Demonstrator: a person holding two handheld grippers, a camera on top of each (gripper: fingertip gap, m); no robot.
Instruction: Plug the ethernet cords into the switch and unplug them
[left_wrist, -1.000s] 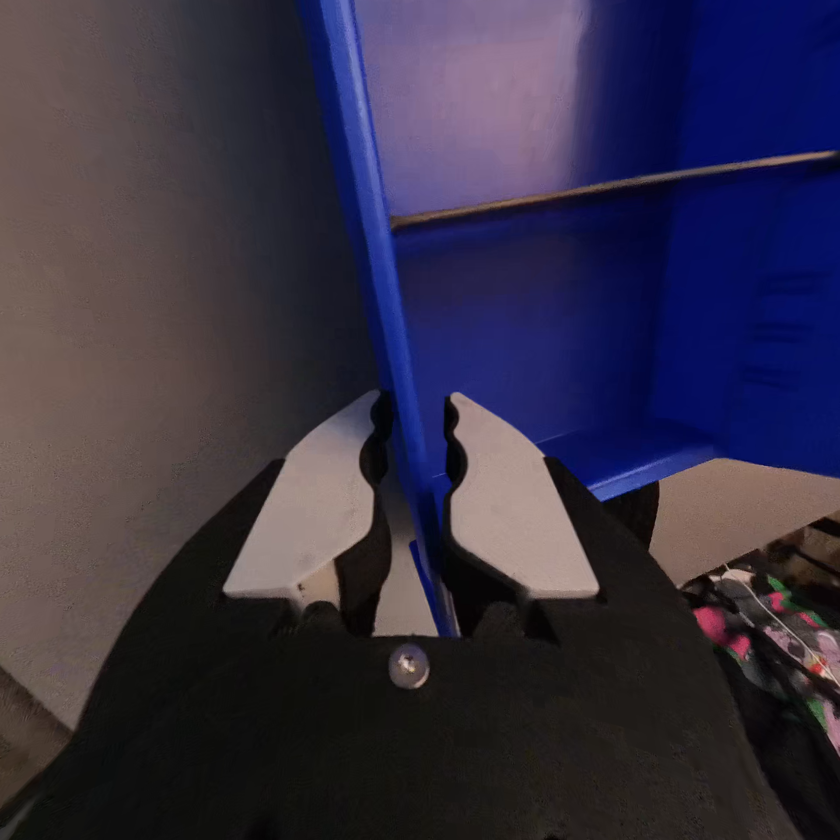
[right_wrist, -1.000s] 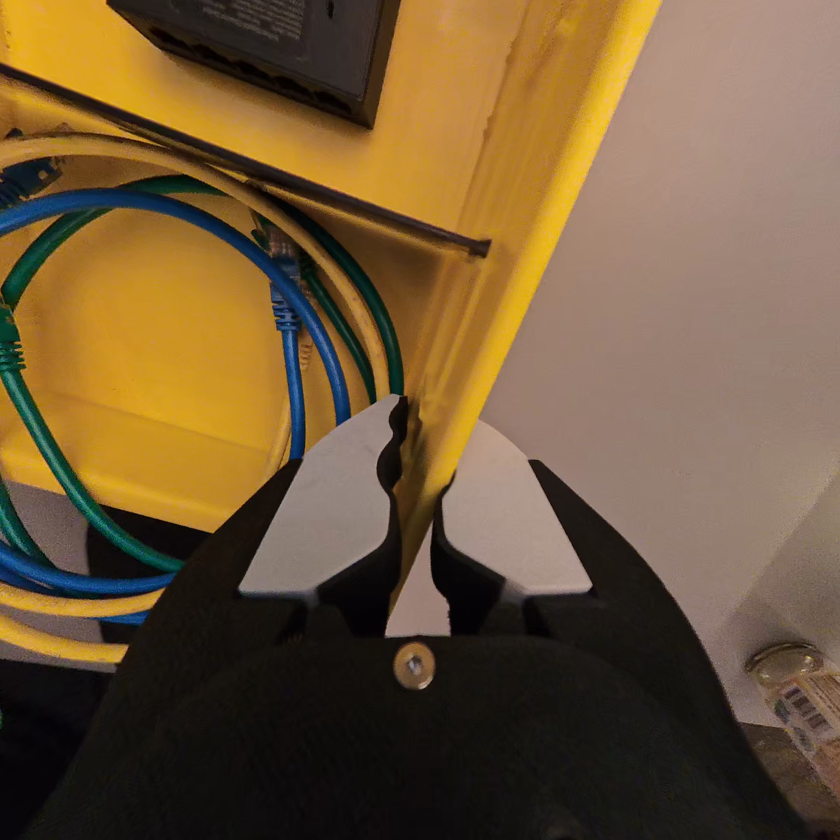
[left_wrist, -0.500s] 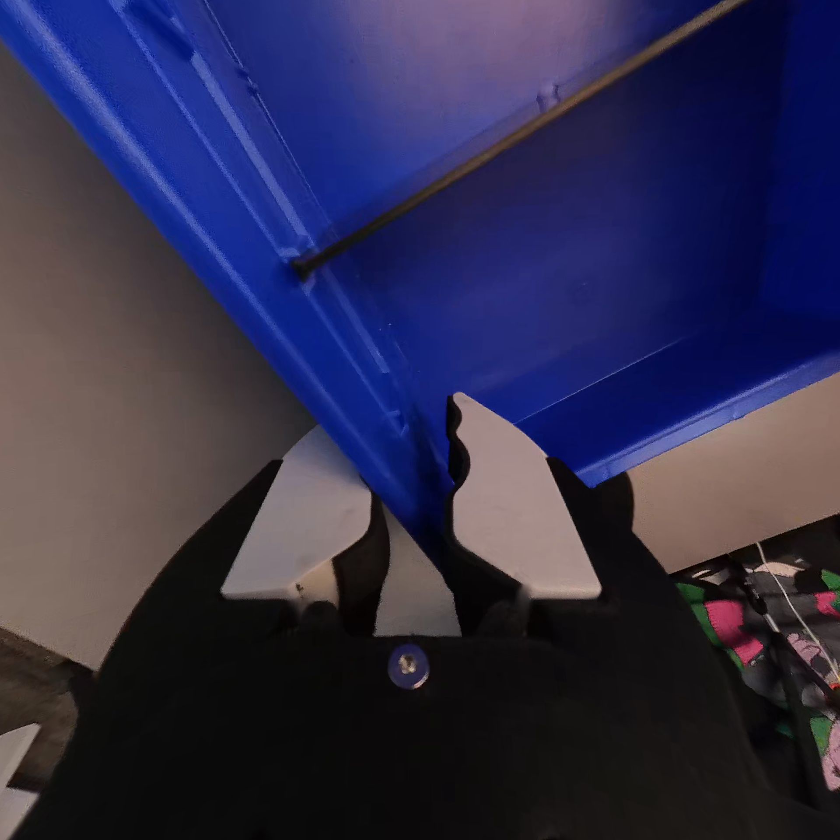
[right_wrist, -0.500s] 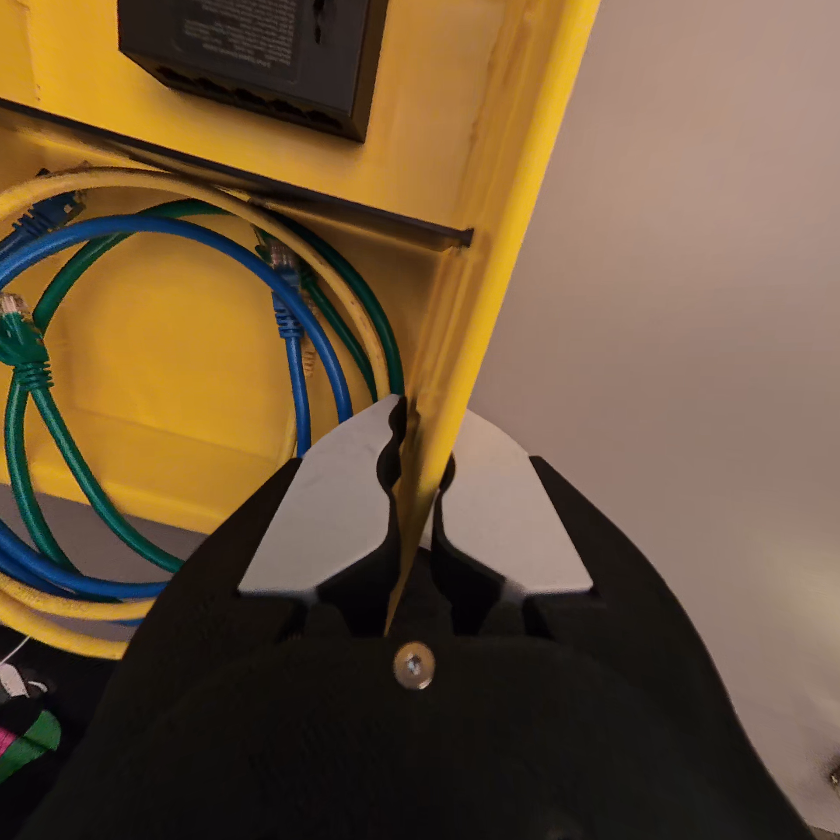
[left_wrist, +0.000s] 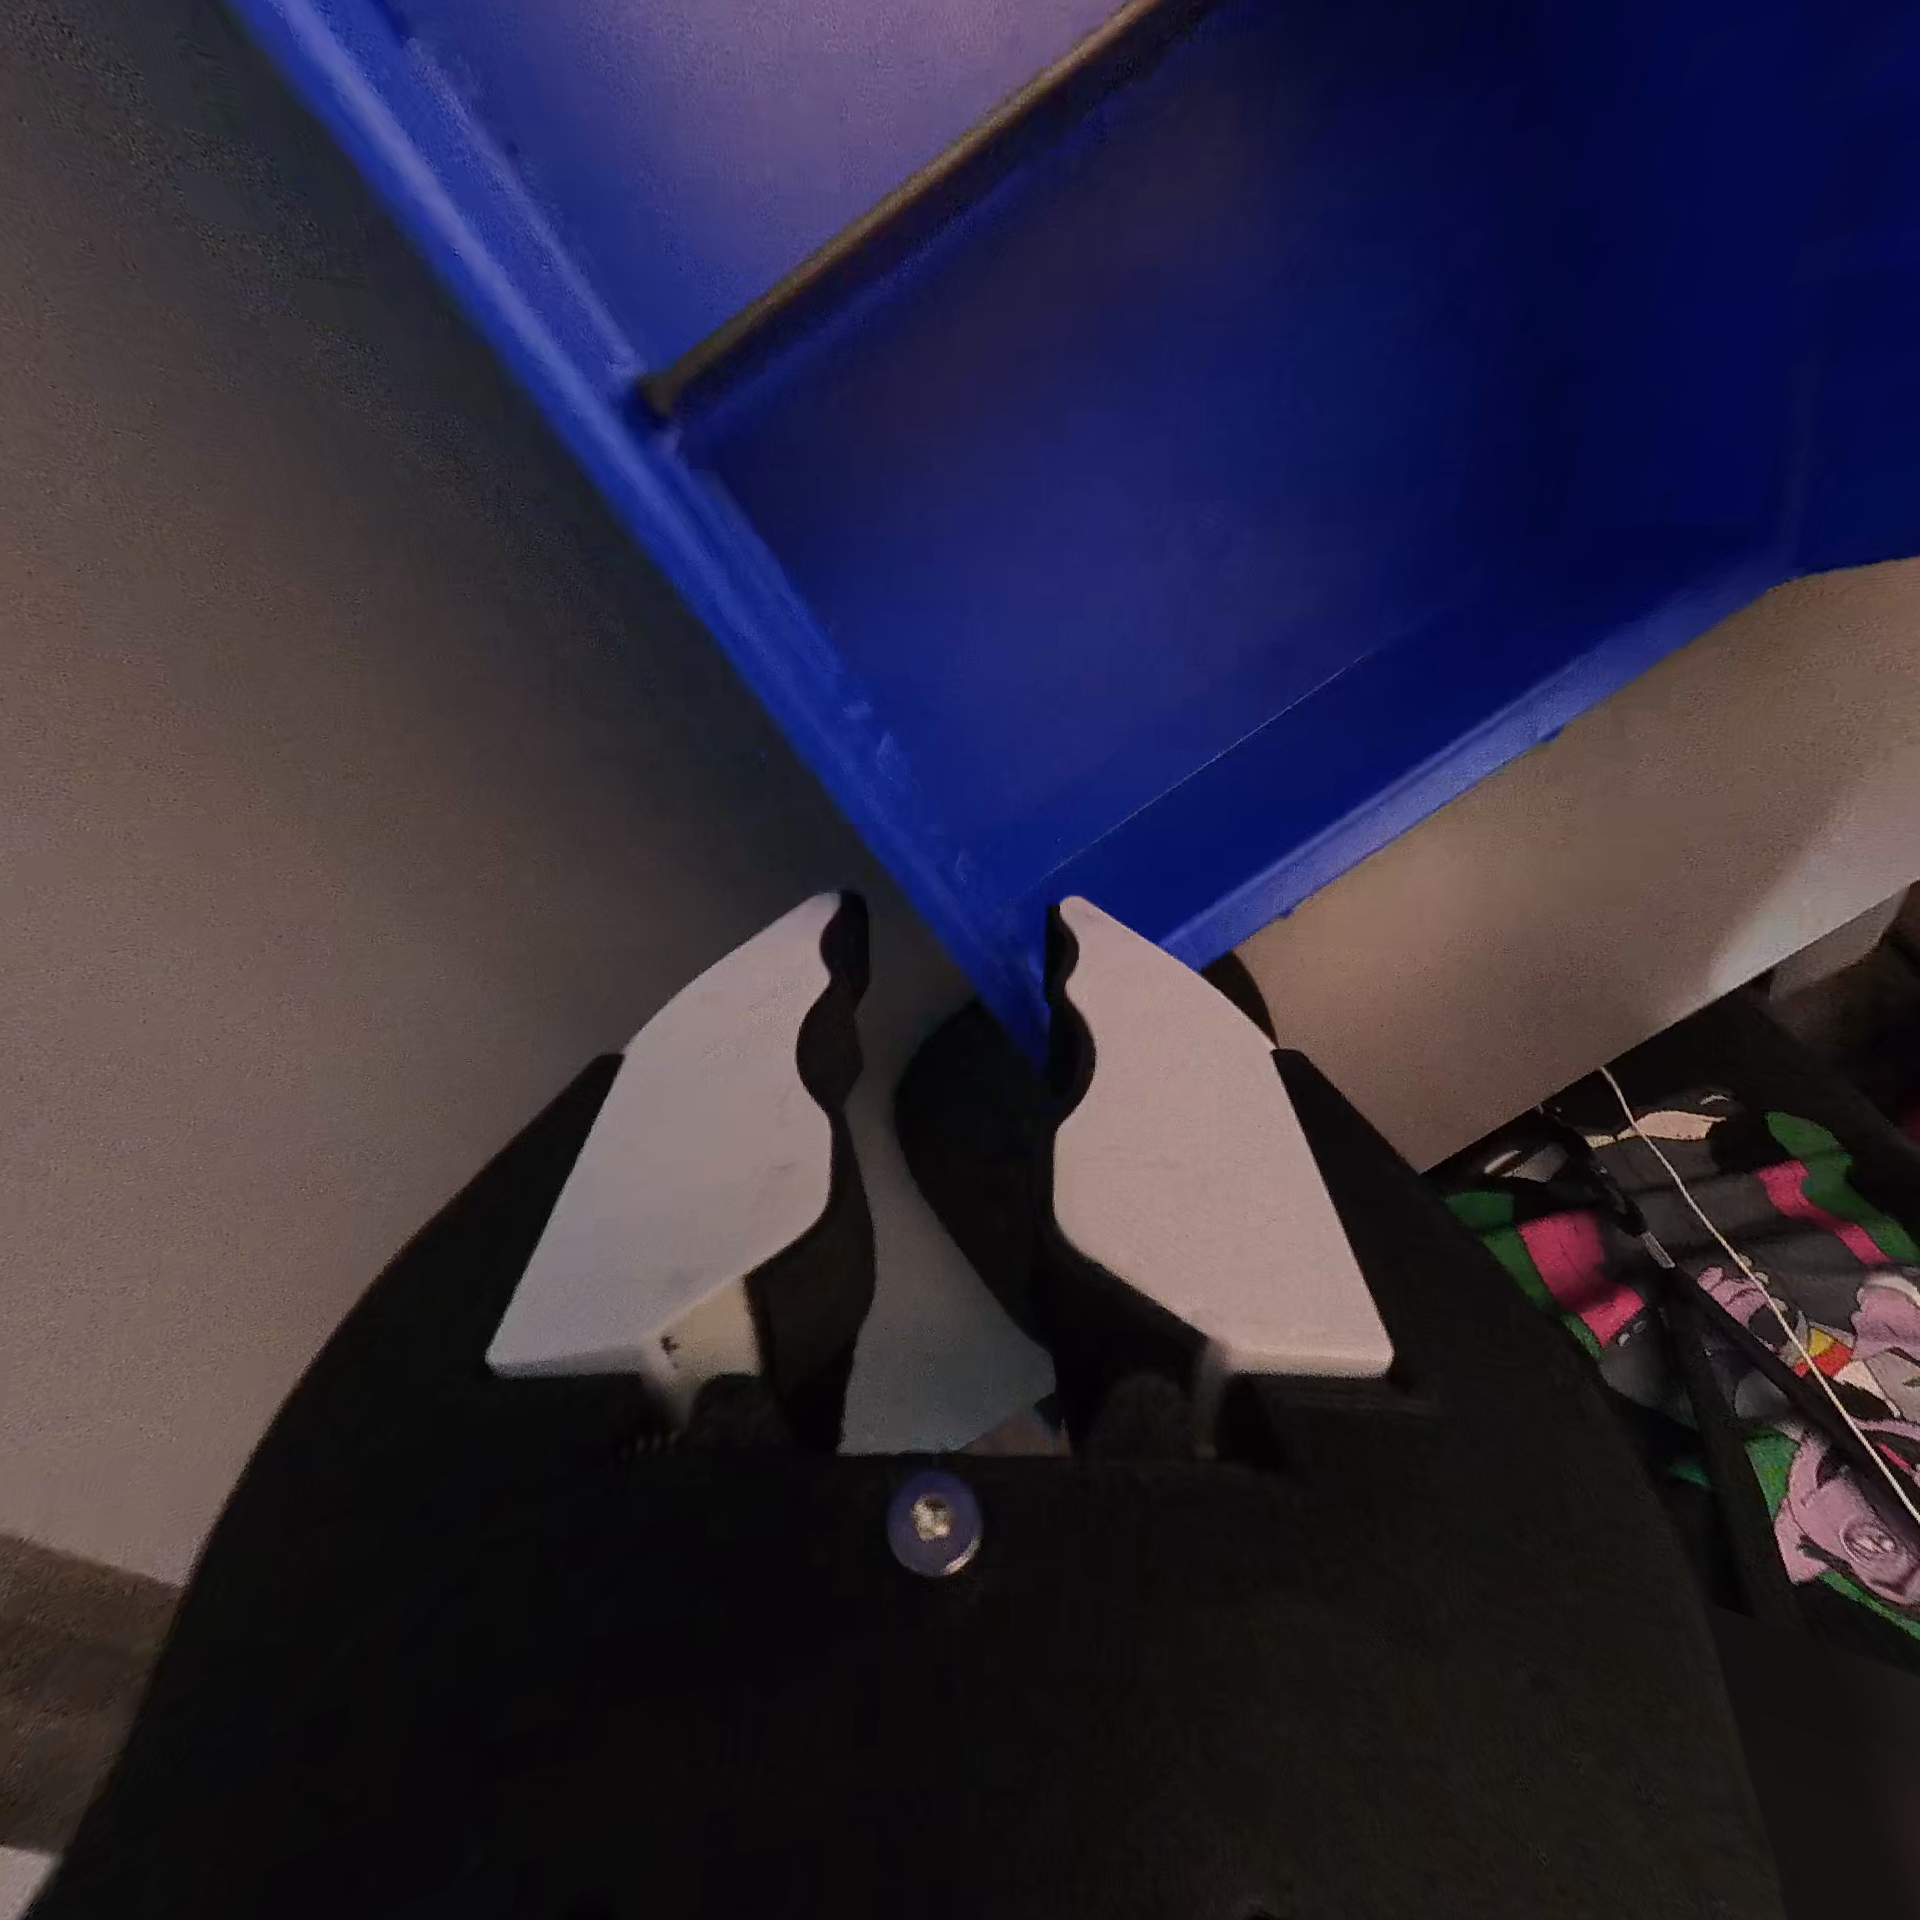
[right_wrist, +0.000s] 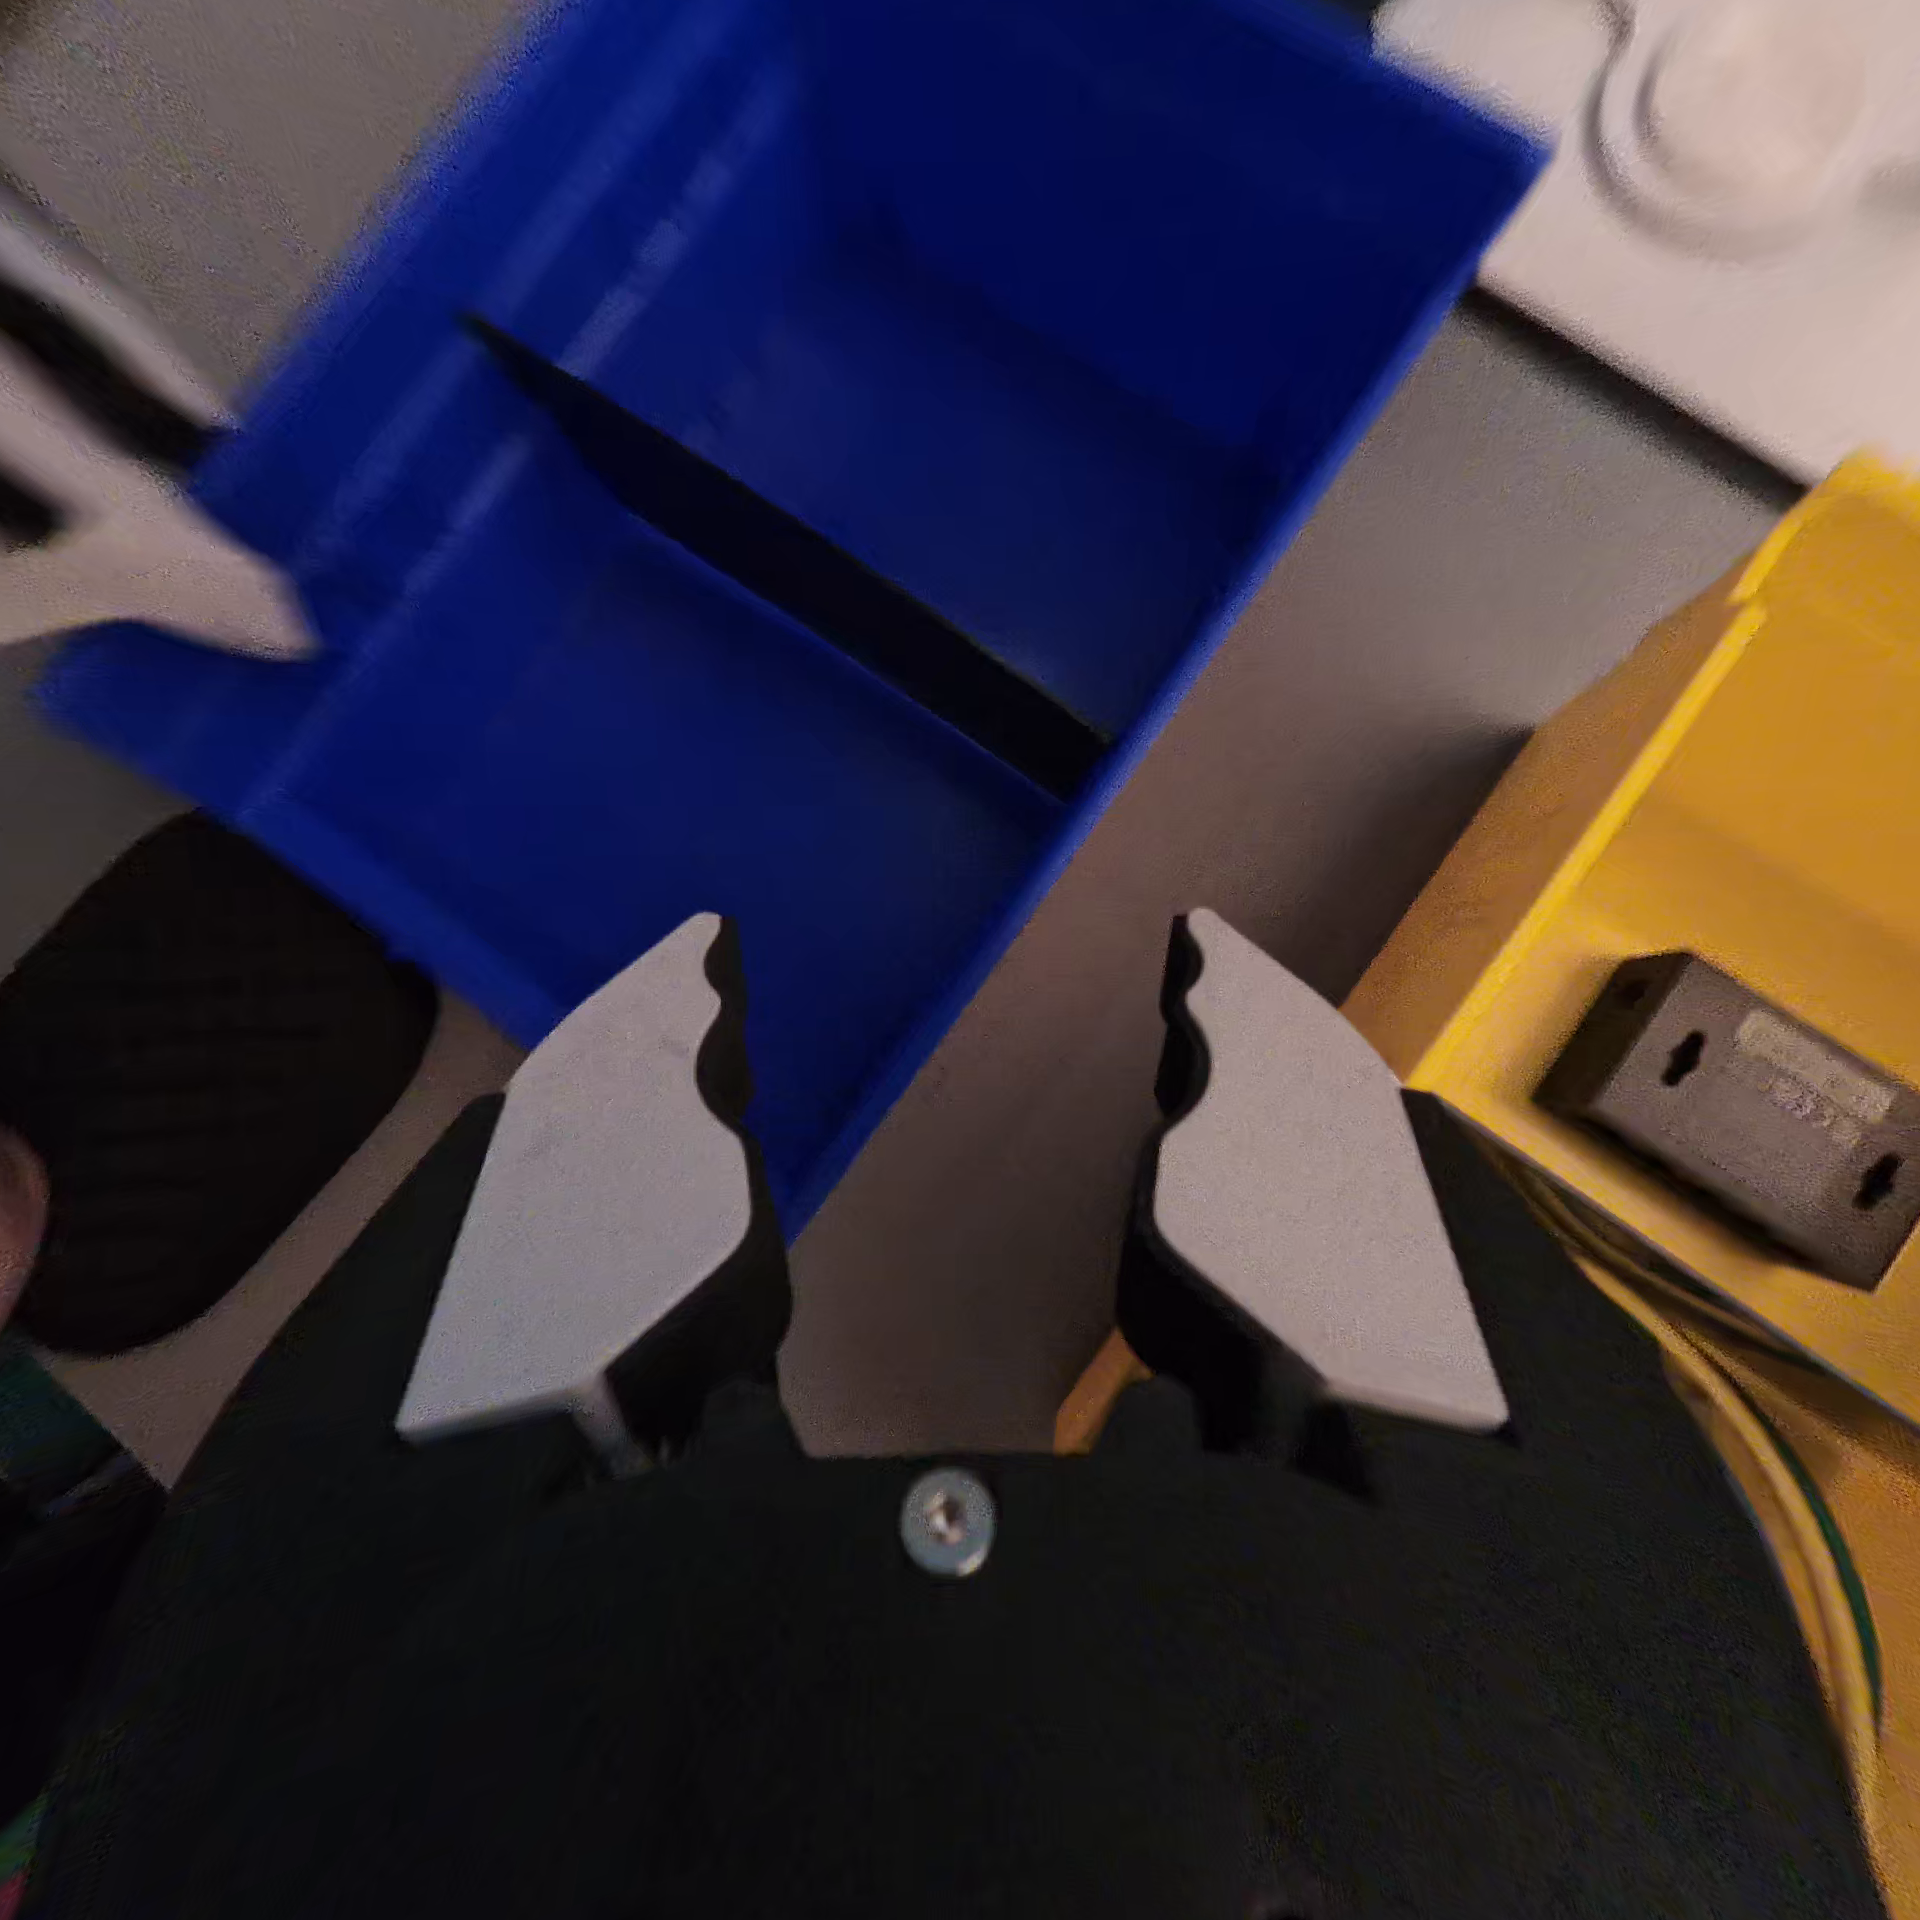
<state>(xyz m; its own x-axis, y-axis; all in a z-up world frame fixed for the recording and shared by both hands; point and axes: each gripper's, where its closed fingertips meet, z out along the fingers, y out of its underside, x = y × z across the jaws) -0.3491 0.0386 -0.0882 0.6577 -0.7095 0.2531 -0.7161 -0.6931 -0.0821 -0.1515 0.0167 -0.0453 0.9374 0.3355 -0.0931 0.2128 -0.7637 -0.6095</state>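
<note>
Left gripper (left_wrist: 951, 914) partly open, blue bin (left_wrist: 1247, 582) corner between its jaws, not clamped. Right gripper (right_wrist: 956, 930) wide open, empty, over bare surface (right_wrist: 1195, 790) between blue bin and yellow bin (right_wrist: 1662, 852). Switch (right_wrist: 1735, 1117) in yellow bin; cords (right_wrist: 1860, 1621) barely visible, lower right.

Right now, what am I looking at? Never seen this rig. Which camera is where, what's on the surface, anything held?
No robot arm: a person holds two hand grippers, each with a camera looking along its fingers. The left view shows the left gripper, open, with a corner of the blue bin between its fingers. The right view shows the right gripper, open wide and empty, above the surface. There the blue bin sits beside a yellow bin holding the dark switch. Nothing is gripped.
</note>
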